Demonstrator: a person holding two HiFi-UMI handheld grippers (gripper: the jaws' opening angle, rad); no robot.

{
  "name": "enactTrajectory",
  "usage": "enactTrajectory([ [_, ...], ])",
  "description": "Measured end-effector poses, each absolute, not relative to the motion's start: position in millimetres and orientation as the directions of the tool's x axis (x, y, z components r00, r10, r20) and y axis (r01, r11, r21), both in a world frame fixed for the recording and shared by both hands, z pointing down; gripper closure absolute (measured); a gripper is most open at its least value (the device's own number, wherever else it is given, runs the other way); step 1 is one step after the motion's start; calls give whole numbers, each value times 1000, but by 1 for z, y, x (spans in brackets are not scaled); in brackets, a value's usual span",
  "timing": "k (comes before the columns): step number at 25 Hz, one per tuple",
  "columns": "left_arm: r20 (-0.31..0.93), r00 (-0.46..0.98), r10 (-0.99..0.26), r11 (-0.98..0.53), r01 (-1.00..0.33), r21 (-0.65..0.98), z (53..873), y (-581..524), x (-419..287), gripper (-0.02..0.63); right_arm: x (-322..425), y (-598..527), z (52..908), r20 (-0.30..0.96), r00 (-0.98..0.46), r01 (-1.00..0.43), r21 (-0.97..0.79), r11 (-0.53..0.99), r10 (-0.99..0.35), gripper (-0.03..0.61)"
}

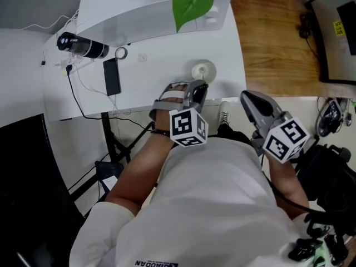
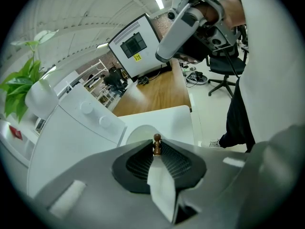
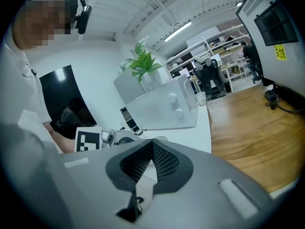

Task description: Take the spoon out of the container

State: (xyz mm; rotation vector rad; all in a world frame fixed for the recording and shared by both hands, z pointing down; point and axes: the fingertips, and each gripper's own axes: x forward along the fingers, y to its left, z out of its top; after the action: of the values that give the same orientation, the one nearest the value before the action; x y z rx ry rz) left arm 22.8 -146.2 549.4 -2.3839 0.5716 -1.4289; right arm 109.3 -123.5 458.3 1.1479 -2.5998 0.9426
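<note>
"Where's the spoon?"

"In the left gripper [image 1: 197,89]. Its jaws are pressed together on it. In the left gripper view only the brown turned knob of the spoon [image 2: 156,144] shows, poking up at the jaw tips. The rest is hidden between the pads."

"And the container?"

"The container [image 1: 203,70] is a small, round, pale one, standing on the white table [image 1: 167,65] close to its near edge. The left gripper's tips are just short of it, on the person's side. Whether the spoon's lower end reaches into it, I can't tell from here."

"What about the other hand?"

"The right gripper [image 1: 248,99] is held off the table's corner by the person's right side, apart from the container. Its jaws meet at the tips with nothing between them."

"Anything else on the table?"

"A black phone [image 1: 112,75] lies flat further left, with a small roll of tape [image 1: 120,53] just beside it. A black cylindrical device [image 1: 82,45] sits at the far left, with cables trailing off the edge. A green leaf [image 1: 192,1] hangs over the far side — and to the right of the table is a wooden surface [image 1: 272,43] with a monitor [image 1: 334,32] on it."
</note>
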Motion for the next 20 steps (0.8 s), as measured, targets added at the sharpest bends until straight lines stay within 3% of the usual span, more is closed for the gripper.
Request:
enactTrajectory([
  [13,750,443,-491,-871,-226,-437,532,-142,12,558,101,-124,452,356,-701,-704,-483,521,-618,572],
  [20,710,507,-489,-871,-331,-364,511,-137,8,558,92,-128,444,347,-712,-696,-466,546,-611,572],
])
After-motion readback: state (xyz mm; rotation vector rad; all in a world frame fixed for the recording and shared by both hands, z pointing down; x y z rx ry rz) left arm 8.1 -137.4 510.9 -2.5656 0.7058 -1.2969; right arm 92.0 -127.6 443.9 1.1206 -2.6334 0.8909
